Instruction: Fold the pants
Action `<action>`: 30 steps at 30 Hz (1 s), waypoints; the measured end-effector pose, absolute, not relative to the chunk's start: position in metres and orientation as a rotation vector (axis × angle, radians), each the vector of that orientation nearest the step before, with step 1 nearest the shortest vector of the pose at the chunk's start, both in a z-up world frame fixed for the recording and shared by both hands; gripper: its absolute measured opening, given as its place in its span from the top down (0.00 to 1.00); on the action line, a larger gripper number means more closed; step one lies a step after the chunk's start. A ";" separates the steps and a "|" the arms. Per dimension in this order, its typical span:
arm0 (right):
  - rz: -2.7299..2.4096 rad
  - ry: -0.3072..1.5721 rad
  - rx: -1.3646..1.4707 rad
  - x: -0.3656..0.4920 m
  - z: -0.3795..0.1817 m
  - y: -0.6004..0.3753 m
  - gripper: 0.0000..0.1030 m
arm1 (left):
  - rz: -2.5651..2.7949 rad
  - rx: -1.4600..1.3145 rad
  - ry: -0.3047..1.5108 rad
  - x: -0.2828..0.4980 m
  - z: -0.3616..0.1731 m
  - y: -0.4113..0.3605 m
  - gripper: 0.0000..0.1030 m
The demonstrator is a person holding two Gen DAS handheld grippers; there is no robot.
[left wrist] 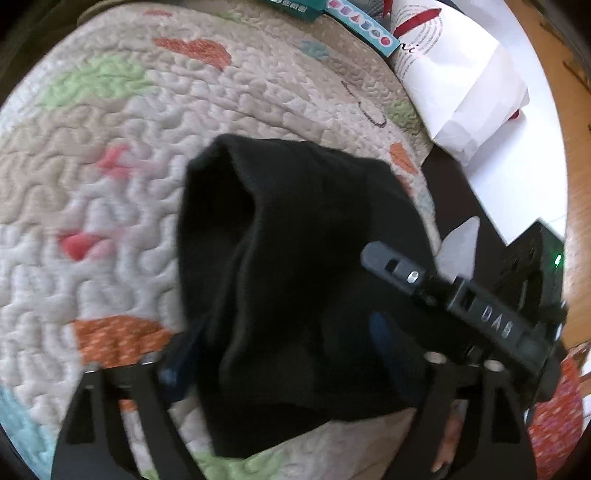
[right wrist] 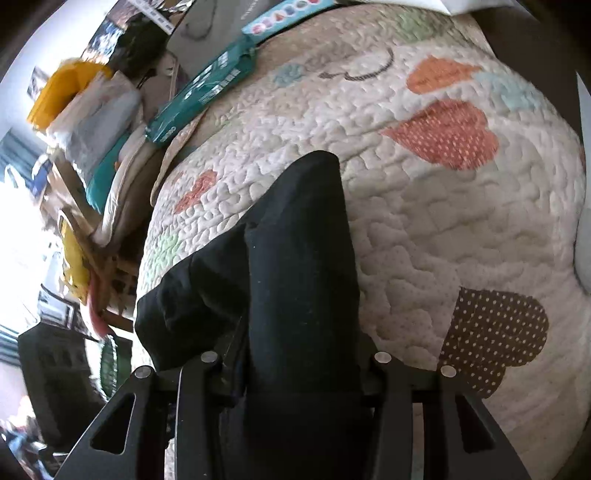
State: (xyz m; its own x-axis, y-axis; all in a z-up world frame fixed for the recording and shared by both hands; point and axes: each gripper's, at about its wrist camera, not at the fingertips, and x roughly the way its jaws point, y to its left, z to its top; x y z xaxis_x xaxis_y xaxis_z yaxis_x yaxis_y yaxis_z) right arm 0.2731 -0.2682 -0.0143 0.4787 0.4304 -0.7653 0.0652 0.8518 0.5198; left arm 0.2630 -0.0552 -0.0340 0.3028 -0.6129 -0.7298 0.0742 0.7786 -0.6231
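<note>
The black pants (left wrist: 280, 266) hang in a bunched fold over the patterned quilt (left wrist: 110, 166). My left gripper (left wrist: 291, 354) is shut on the pants, and the cloth covers its fingertips. The right gripper's finger (left wrist: 406, 273) shows at the right edge of the pants in the left wrist view. In the right wrist view the pants (right wrist: 299, 258) drape forward from my right gripper (right wrist: 295, 369), which is shut on them, fingertips hidden under the cloth. The far end of the pants touches the quilt (right wrist: 424, 221).
A white paper bag (left wrist: 461, 92) and teal boxes (left wrist: 354, 22) lie at the quilt's far edge. A teal box (right wrist: 203, 96) and stacked clutter (right wrist: 85, 122) sit left of the bed. A wooden surface (left wrist: 569, 166) lies at the right.
</note>
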 end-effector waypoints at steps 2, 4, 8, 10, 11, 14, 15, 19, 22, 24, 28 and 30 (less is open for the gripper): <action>0.237 1.059 0.545 0.273 -0.016 -0.270 0.55 | -0.482 -0.576 1.195 0.272 -0.035 -0.060 0.00; 0.232 1.052 0.560 0.272 -0.017 -0.272 0.54 | -0.477 -0.542 1.204 0.278 -0.033 -0.066 0.01; 0.238 1.050 0.560 0.270 -0.019 -0.274 0.59 | -0.447 -0.361 1.188 0.276 -0.024 -0.066 0.69; 0.246 1.039 0.538 0.268 -0.014 -0.270 0.61 | -0.471 -0.404 1.181 0.275 -0.020 -0.054 0.85; 0.248 1.029 0.519 0.266 -0.009 -0.267 0.61 | -0.478 -0.410 1.170 0.275 -0.015 -0.050 0.85; 0.270 0.992 0.489 0.262 0.006 -0.257 0.62 | -0.486 -0.383 1.135 0.275 0.000 -0.048 0.85; 0.279 0.978 0.481 0.261 0.012 -0.254 0.62 | -0.488 -0.373 1.126 0.276 0.005 -0.048 0.85; 0.296 0.951 0.486 0.261 0.022 -0.249 0.62 | -0.485 -0.361 1.129 0.282 0.011 -0.050 0.83; 0.274 0.982 0.499 0.262 0.012 -0.253 0.62 | -0.432 -0.411 1.174 0.277 -0.001 -0.043 0.62; 0.258 0.997 0.504 0.263 0.005 -0.258 0.62 | -0.394 -0.446 1.179 0.268 -0.007 -0.034 0.48; 0.255 1.006 0.515 0.265 0.002 -0.260 0.62 | -0.340 -0.389 1.218 0.255 -0.021 -0.029 0.35; 0.253 1.004 0.491 0.265 0.004 -0.257 0.62 | -0.353 -0.400 1.266 0.251 -0.032 -0.030 0.29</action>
